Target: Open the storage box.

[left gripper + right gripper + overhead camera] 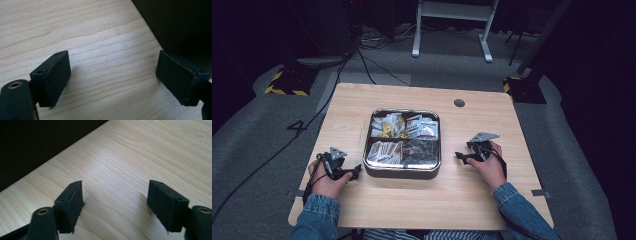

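Note:
A square metal tray (402,171) sits mid-table, split into compartments that hold white sachets, brown sticks and dark packets. My left gripper (355,173) rests on the wooden table (422,197) just left of the tray, jaws pointing at its wall. In the left gripper view the left gripper (113,78) stands open over bare wood, with the tray's dark wall (180,22) at the upper right. My right gripper (460,157) lies right of the tray, pointing toward it. In the right gripper view the right gripper (115,203) is open and empty, the tray wall (37,142) at upper left.
A round dark grommet (459,103) sits near the table's far edge. Beyond the table are grey carpet, black cables (362,55) and white stand legs (452,30). Bare wood surrounds the tray on all sides.

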